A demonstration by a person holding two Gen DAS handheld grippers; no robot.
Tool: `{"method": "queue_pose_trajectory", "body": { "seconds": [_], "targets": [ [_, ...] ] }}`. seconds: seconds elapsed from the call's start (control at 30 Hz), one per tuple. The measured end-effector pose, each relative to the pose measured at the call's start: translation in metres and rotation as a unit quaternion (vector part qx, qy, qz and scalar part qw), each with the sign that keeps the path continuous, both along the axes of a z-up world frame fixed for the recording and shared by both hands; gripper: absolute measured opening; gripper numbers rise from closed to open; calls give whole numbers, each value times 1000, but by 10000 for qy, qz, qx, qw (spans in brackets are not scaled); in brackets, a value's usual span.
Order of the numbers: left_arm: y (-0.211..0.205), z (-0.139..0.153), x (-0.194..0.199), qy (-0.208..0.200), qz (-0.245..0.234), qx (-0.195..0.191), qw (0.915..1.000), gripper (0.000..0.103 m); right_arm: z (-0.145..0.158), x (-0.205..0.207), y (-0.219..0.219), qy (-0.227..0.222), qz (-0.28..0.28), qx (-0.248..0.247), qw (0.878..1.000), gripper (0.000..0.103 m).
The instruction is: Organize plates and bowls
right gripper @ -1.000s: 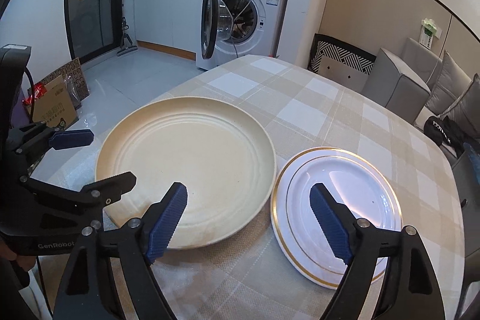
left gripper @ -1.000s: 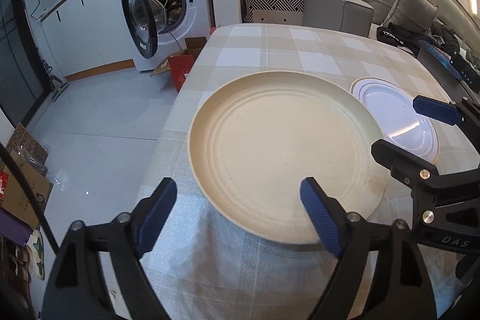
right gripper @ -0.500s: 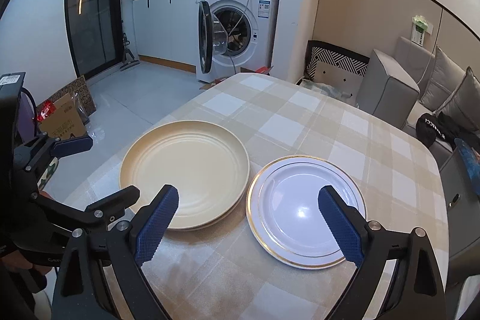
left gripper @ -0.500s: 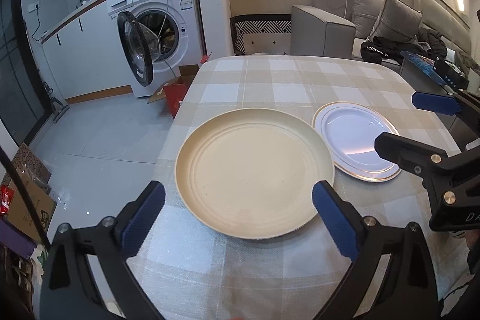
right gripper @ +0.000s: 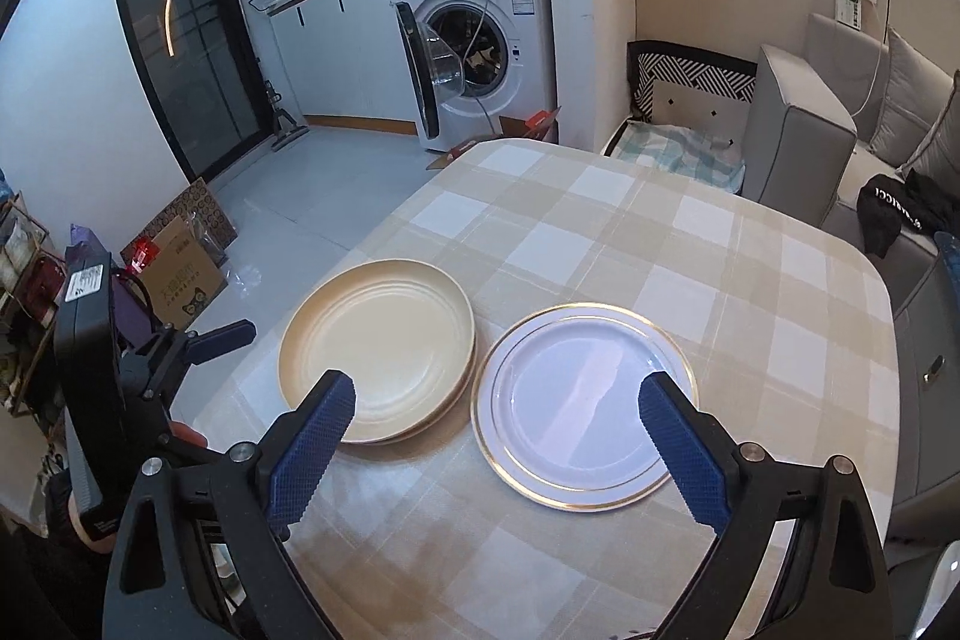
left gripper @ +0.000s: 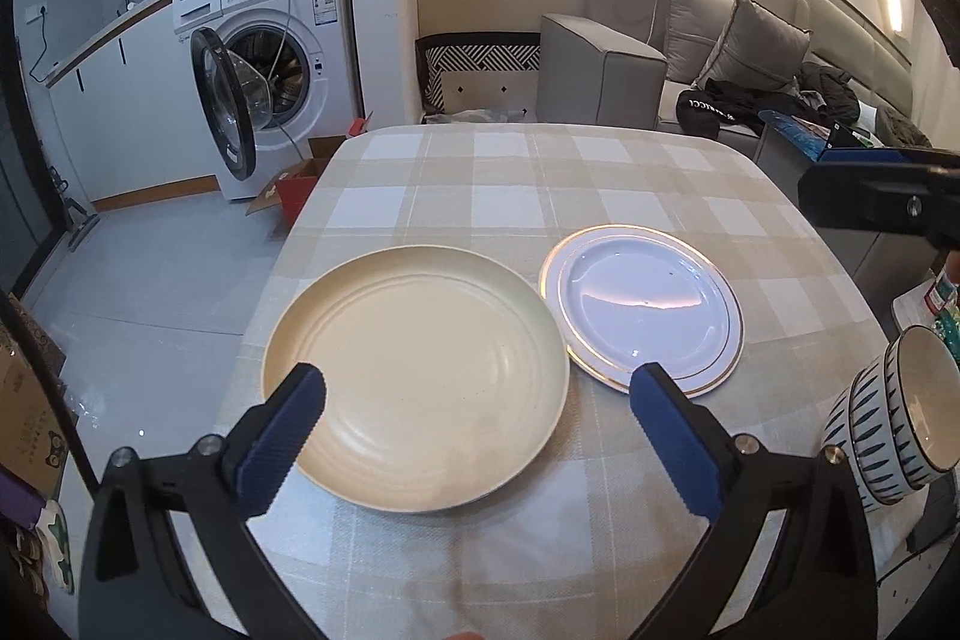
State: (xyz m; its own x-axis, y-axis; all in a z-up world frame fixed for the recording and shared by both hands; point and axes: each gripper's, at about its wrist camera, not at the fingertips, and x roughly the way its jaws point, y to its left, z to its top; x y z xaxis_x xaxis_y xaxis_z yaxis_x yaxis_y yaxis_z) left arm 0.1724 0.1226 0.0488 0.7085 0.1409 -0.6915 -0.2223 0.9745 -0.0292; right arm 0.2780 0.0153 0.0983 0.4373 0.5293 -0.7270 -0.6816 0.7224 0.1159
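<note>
A cream plate (left gripper: 420,370) (right gripper: 378,346) lies near the left edge of the checked table (left gripper: 540,178), and a second cream rim shows under it in the right wrist view. A white gold-rimmed plate (left gripper: 642,304) (right gripper: 585,400) lies just right of it. A stack of blue-striped bowls (left gripper: 894,418) stands at the right edge. My left gripper (left gripper: 477,388) hovers above and short of the cream plate, its jaws opening with nothing between them. My right gripper (right gripper: 497,391) hangs open and empty above the near rims of both plates.
The far half of the table is bare cloth (right gripper: 660,232). Beyond it stand a washing machine (left gripper: 288,58) with its door open, a grey sofa (left gripper: 606,64) and cardboard boxes (right gripper: 180,274) on the floor at left.
Both grippers have drawn back and up from the plates, which now look smaller. Their jaws have widened. The bowl stack has come into the left wrist view.
</note>
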Motion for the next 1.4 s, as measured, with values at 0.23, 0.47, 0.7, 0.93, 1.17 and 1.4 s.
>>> {"method": "queue_pose_trajectory", "body": {
  "seconds": [0.23,0.47,0.7,0.93,1.17,1.4],
  "targets": [
    [-18,-12,23,142,-48,-237,9996,103,-2,51,-21,369,-27,-254,9990,97],
    [-46,-32,47,370,-219,-261,9987,103,-36,104,-36,1033,226,-497,9931,97],
    [-69,-51,69,595,-265,-430,9969,103,-81,149,-49,1677,398,-656,9828,97],
    [-80,-68,86,749,-94,-651,9950,103,-129,182,-54,1928,471,-793,9769,97],
    [-83,-80,95,870,-27,-721,9936,103,-162,195,-50,2098,713,-645,9730,89],
    [-84,-92,104,997,-70,-865,9912,102,-166,195,-43,1944,961,-436,9752,86]
  ]
}}
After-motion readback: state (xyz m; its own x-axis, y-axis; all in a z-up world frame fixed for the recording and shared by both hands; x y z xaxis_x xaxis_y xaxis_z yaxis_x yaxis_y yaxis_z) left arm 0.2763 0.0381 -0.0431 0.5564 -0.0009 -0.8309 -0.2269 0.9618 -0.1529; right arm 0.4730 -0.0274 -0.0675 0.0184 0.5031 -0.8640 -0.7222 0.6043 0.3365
